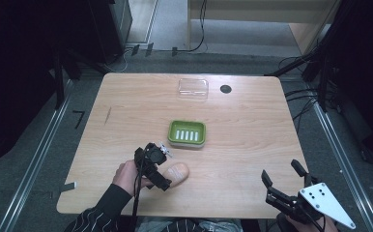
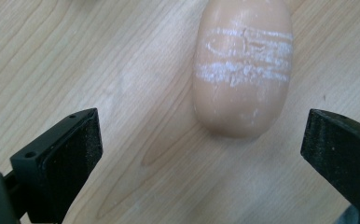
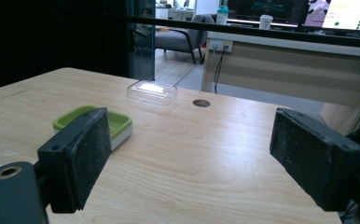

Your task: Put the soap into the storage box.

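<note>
A peach oval soap bar [image 1: 176, 173] with white scuff marks lies on the wooden table [image 1: 252, 145] near its front edge. My left gripper [image 1: 161, 169], held by a hand in a striped sleeve, stands open right beside it. In the left gripper view the soap bar [image 2: 243, 70] lies just ahead of the wide-apart jaws, untouched, and my left gripper [image 2: 201, 149] holds nothing. A green soap dish [image 1: 187, 133] with a white slotted insert sits mid-table. My right gripper [image 1: 282, 174] hovers open at the front right; from my right gripper [image 3: 192, 158] the dish [image 3: 99, 122] shows at the left.
A clear plastic lid or box [image 1: 193, 89] rests at the table's far edge, with a dark round grommet hole [image 1: 225, 89] just right of it. Both show ahead in the right gripper view: box [image 3: 151, 91], hole [image 3: 201, 102]. Dark stands and cables flank the table.
</note>
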`<state>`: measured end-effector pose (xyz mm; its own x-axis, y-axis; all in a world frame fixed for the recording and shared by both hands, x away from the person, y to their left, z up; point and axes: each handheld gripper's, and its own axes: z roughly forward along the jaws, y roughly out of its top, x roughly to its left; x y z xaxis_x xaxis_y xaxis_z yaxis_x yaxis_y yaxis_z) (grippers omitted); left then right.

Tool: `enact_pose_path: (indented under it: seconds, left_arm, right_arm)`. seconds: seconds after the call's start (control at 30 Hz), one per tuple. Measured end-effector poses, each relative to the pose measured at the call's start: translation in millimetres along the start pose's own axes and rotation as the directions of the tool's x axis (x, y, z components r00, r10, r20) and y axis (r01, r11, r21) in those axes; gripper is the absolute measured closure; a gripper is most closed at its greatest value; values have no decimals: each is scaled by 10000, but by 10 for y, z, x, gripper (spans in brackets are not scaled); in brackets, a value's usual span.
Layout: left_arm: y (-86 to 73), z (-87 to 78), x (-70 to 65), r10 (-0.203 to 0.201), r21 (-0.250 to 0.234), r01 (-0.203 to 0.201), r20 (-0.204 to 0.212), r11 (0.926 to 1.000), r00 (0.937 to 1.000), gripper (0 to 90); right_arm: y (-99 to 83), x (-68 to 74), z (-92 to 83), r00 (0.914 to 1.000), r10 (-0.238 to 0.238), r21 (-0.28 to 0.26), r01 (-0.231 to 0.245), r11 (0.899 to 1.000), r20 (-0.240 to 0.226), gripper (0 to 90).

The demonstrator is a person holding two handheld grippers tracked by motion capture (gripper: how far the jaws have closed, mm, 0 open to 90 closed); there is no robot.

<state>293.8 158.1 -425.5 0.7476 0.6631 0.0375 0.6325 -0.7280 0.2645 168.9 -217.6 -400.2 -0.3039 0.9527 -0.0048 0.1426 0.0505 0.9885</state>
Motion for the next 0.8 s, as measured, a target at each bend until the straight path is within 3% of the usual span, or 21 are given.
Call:
enact_pose_path:
  seconds: [0.2, 0.53, 0.8]
  left_arm:
    - [113, 96, -44, 283, 174, -282, -13, 9994, 9996, 0]
    - [229, 194, -63, 205, 115, -208, 228, 9997, 9995, 0]
    - [347, 315, -137, 467, 381, -479, 313, 9981, 9984, 0]
  right_arm:
    - [0, 0, -13, 10000, 0, -8, 0, 10000, 40, 132]
    - [2, 2, -10, 10000, -28, -26, 28, 10000, 41, 132]
    - [-1, -1, -16, 10000, 33, 9, -33, 10000, 56, 132]
